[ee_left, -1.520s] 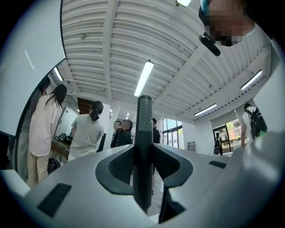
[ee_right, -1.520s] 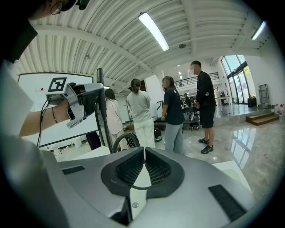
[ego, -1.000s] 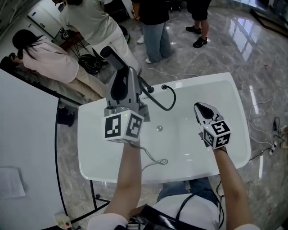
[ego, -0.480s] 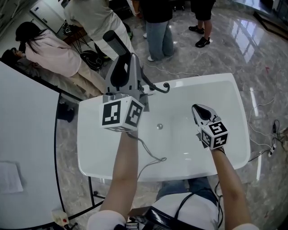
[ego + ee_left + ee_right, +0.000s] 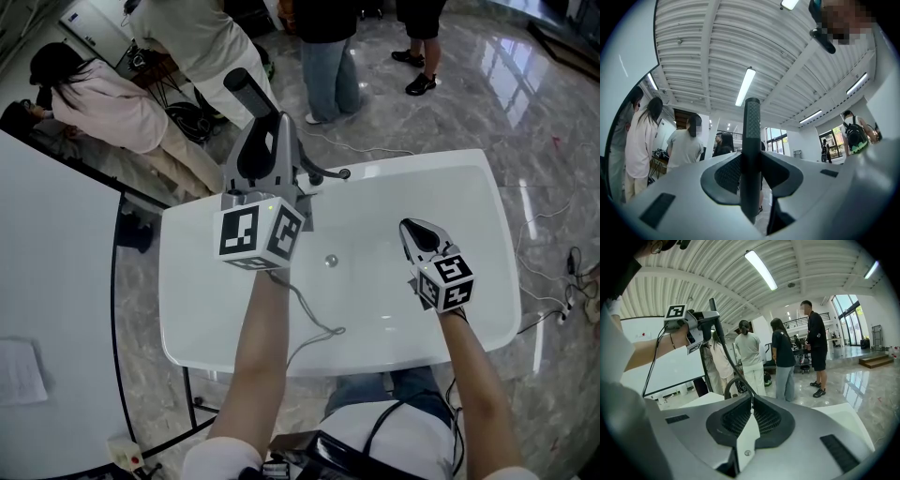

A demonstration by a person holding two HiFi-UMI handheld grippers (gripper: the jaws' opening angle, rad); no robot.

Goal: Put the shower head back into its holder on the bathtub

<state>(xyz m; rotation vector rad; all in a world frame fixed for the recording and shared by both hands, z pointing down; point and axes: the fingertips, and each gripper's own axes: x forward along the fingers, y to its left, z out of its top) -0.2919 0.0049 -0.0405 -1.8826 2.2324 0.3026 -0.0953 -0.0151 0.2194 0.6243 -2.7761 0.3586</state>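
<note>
The dark shower head handle [image 5: 244,91] sticks up and away from my left gripper [image 5: 270,131], which is shut on it over the far left rim of the white bathtub [image 5: 469,187]. Its black hose [image 5: 328,175] curves off to the right along the rim. In the left gripper view the handle [image 5: 751,126] stands upright between the pads of that gripper [image 5: 752,171]. The holder is hidden behind the gripper. My right gripper [image 5: 414,225] hovers over the tub's right half, shut and empty; its pads meet in the right gripper view [image 5: 751,405], which also shows the hose [image 5: 733,378].
The drain [image 5: 330,261] sits mid-tub. Several people [image 5: 323,56] stand or crouch just beyond the tub's far rim. A white board [image 5: 56,281] stands at the left. Cables [image 5: 553,225] lie on the glossy floor at the right.
The hose loop that hung into the tub has drawn up towards the far rim. The handle has shifted slightly up and away. The right gripper has barely moved.
</note>
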